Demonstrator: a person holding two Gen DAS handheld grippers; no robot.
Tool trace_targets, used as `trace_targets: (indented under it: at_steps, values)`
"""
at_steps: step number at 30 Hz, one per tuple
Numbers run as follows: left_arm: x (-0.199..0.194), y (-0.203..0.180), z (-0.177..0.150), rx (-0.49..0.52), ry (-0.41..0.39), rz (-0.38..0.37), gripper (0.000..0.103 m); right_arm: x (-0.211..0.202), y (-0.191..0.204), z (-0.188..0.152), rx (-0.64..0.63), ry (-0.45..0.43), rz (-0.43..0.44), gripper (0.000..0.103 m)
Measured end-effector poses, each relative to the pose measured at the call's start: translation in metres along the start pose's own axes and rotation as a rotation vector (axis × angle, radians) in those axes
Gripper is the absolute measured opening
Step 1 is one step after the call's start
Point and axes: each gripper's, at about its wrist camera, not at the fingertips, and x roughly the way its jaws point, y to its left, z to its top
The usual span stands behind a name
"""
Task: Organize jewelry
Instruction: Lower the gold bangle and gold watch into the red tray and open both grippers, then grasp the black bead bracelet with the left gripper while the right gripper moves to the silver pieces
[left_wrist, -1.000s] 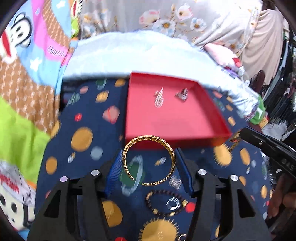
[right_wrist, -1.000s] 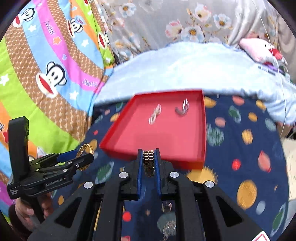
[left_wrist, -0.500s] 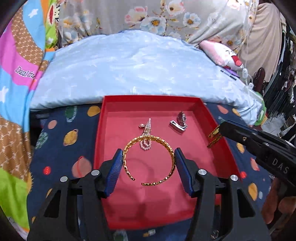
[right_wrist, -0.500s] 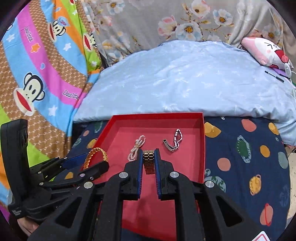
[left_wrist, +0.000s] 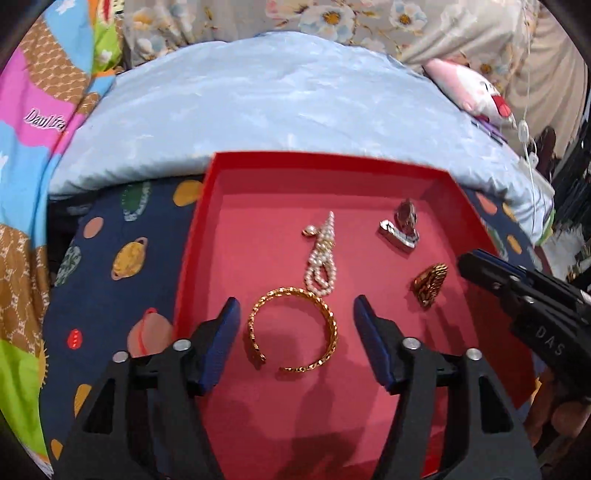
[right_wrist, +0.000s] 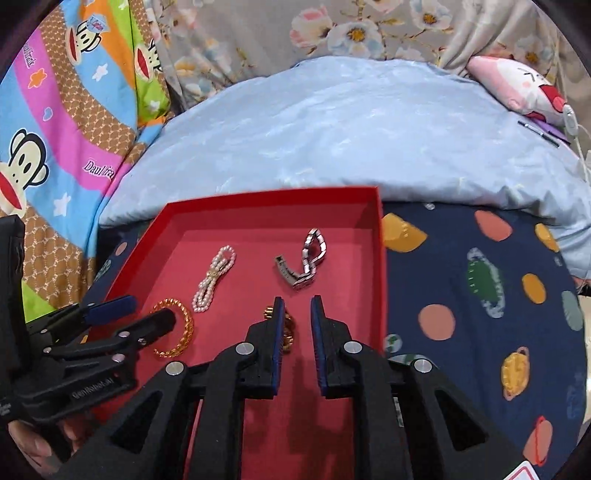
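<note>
Two grippers, left (left_wrist: 293, 334) and right (right_wrist: 295, 325), over red tray (left_wrist: 207, 206), jaws just opened, nothing clamped; bangle (left_wrist: 293, 328) and gold chain (left_wrist: 428, 284) lie released inside. Best lift straight up, clear of pieces.

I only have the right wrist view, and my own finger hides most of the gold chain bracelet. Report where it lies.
Observer: In the left wrist view the gold chain bracelet lies bunched on the floor of the red tray, clear of the right gripper.
Operator: Now give me the bangle's gap. The left gripper covers it here.
Observer: The gold bangle lies flat between the pads of the left gripper, with its gap turned back toward that gripper's body. The jaws have just been opening, and neither pad touches it.
</note>
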Motion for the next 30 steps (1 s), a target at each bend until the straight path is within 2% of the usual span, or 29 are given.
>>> trace_targets:
  at_steps: [6, 16, 24, 30]
  values:
    - [-0.029, 0.013, -0.004, -0.053, -0.039, -0.002, 0.065, -0.025, -0.009, -0.004, 0.009, -0.025, -0.018, 0.015]
    - [-0.072, 0.014, -0.028, -0.045, -0.063, -0.023, 0.065, -0.047, 0.002, -0.031, 0.007, -0.015, 0.006, 0.015]
    - [-0.096, 0.015, -0.067, -0.058, -0.045, -0.043, 0.065, -0.08, 0.006, -0.066, 0.022, -0.015, 0.006, 0.015]
    - [-0.113, 0.019, -0.1, -0.076, -0.025, -0.048, 0.065, -0.113, 0.008, -0.11, 0.037, -0.001, -0.009, 0.015]
